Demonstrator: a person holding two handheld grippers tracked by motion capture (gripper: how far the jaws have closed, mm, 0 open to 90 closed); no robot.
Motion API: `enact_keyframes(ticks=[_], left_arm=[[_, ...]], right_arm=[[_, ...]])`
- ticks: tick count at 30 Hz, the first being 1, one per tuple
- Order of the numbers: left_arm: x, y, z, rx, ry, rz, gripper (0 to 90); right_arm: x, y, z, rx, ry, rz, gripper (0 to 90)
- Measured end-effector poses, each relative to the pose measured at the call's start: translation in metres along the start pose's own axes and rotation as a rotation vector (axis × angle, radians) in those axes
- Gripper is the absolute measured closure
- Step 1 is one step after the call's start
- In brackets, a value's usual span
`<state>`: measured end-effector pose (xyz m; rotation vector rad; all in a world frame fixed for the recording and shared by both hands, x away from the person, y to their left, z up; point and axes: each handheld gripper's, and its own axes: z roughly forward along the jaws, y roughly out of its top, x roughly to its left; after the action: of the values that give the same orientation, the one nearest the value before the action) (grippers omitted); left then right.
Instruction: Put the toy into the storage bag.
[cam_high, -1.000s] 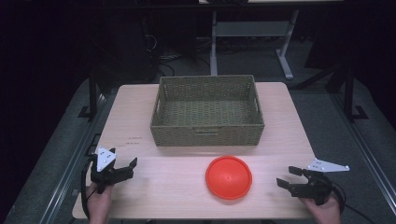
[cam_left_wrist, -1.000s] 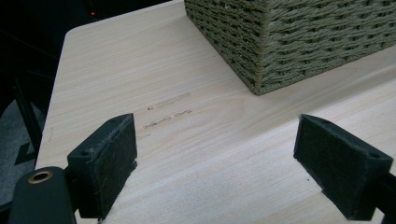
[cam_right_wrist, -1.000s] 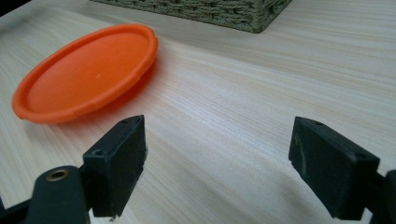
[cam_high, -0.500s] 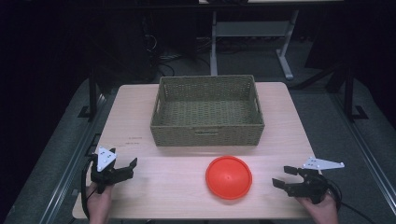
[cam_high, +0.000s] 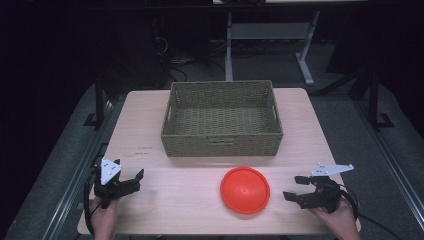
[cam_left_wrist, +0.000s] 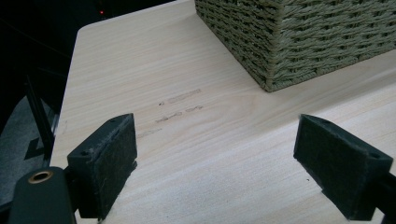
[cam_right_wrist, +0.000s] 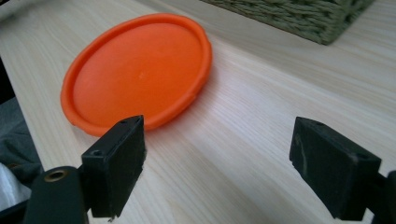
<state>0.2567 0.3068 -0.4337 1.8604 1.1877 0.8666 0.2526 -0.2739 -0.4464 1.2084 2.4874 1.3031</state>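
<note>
Right claw (cam_high: 300, 189) stands released, jaws wide apart and holding nothing, low over the counter (cam_high: 150, 145) near its front right corner, pointing toward the left. The orange disc (cam_high: 245, 190) lies flat on the counter just beside it on that side, apart from the jaws; in the right gripper view the disc (cam_right_wrist: 137, 72) sits ahead and to the left of the jaw line, its near rim close to the left jaw. Being round, the disc offers no long axis; its raised rim is the likely hold. Left claw (cam_high: 122, 182) is likewise released and empty at the front left corner, well apart from the disc, so the right hand is judged the nearer. The woven basket (cam_high: 222, 117) stands behind the disc at the counter's middle rear, empty as far as can be seen. Bare counter lies between disc and basket; the front edge is close.
</note>
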Motion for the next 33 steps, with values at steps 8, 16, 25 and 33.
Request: enact_keyframes(ticks=[8,16,25,33], left_arm=[[-0.002,0.001,0.002,0.004,-0.008,0.023,12.8],[-0.002,0.001,0.0,0.003,-0.003,0.021,12.8],[-0.001,0.001,0.0,-0.002,-0.004,0.018,12.8],[0.0,0.001,-0.001,0.001,0.001,0.014,12.8]], right_arm=[[0.009,0.023,0.012,0.008,0.053,-0.029,17.5],[0.013,0.041,0.026,0.085,0.077,-0.047,17.7],[0.011,0.052,0.046,0.166,0.079,-0.034,22.3],[0.01,0.055,0.066,0.231,0.079,-0.045,28.8]])
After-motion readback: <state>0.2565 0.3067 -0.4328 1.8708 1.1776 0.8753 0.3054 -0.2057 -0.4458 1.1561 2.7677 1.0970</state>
